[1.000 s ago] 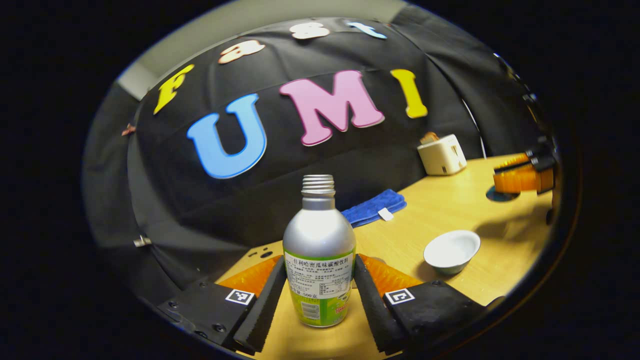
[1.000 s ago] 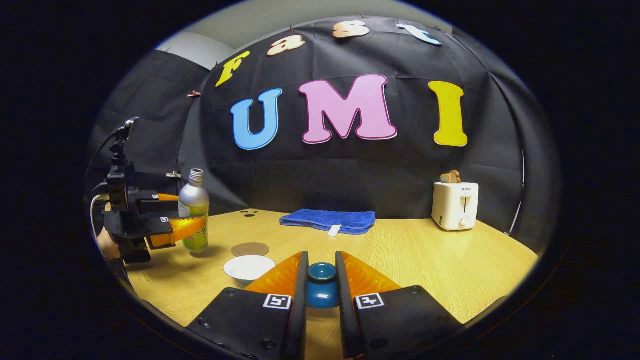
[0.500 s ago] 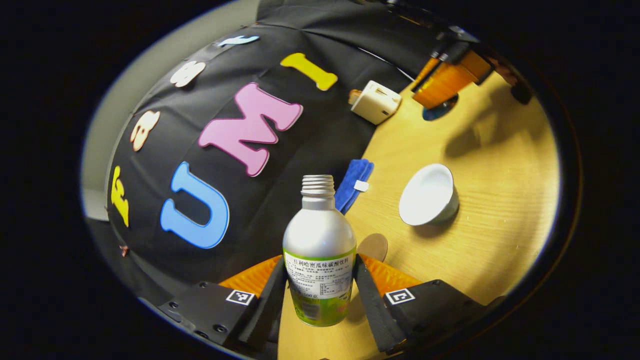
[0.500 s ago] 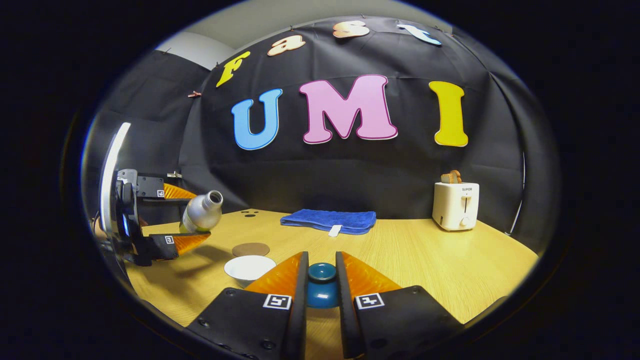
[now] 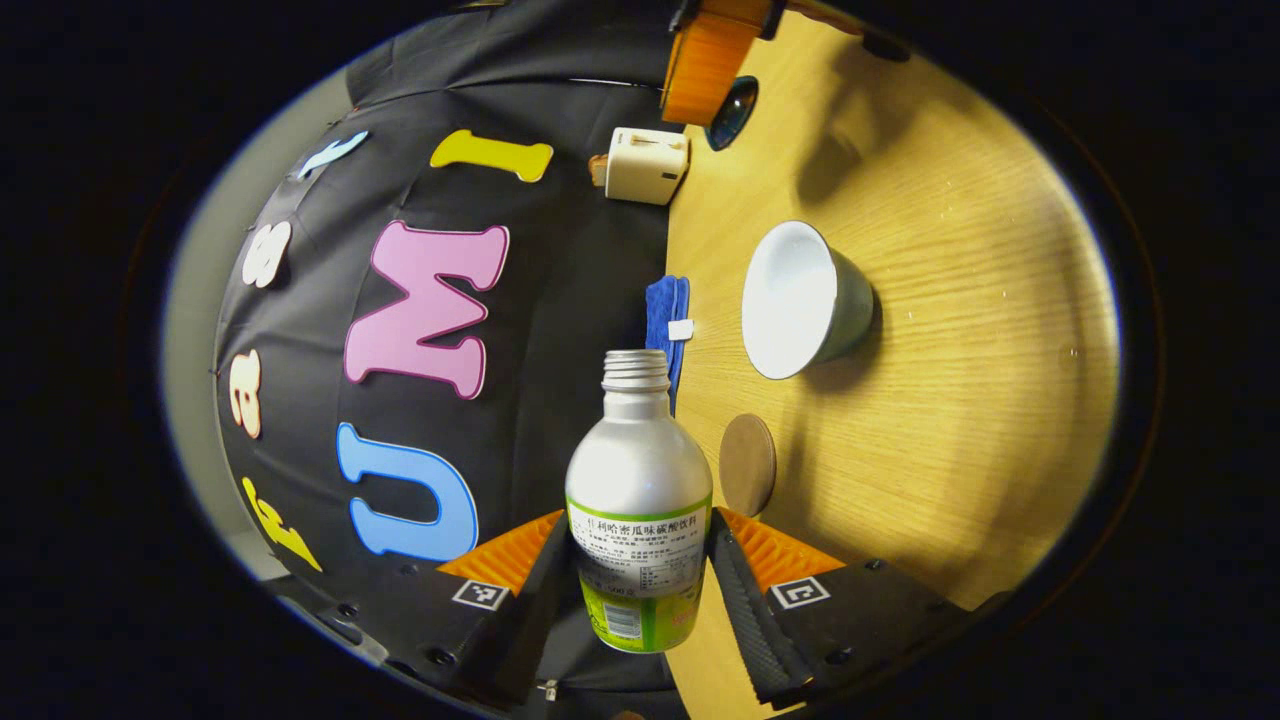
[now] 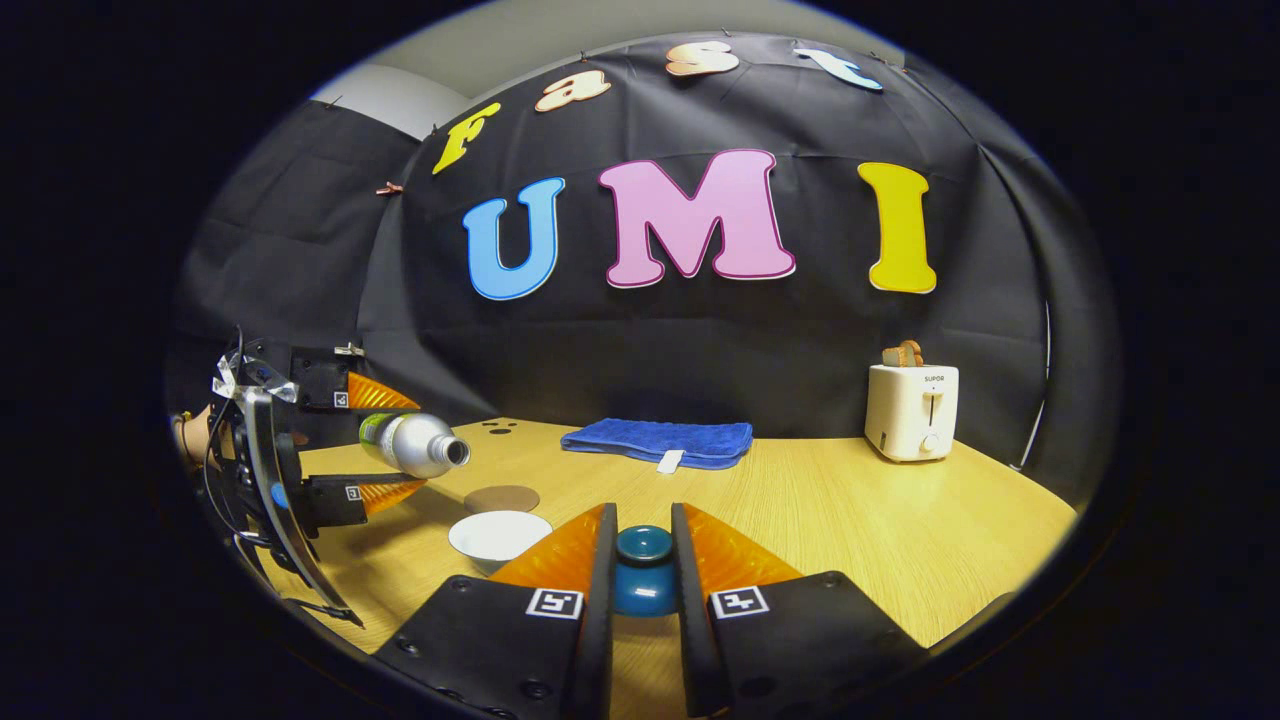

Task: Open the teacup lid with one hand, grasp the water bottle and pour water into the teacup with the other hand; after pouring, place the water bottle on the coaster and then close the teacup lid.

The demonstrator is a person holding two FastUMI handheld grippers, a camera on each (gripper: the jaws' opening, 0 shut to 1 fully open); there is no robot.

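While the left gripper (image 5: pixel 638 580) clamps the water bottle (image 5: pixel 638 500) tipped sideways above the worktop (image 6: pixel 850 520), its mouth points toward the open teacup (image 6: pixel 499 534). Right gripper (image 6: pixel 640 575) pinches the teacup lid (image 6: pixel 643 580).

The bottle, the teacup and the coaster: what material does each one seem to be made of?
Bottle: apparently metal, likely aluminium, with a matte silver body, threaded neck and printed label. Teacup: probably glazed ceramic, white and smooth inside with a soft sheen. Coaster: a thin, dull brown disc, perhaps cork or wood; I cannot tell which.
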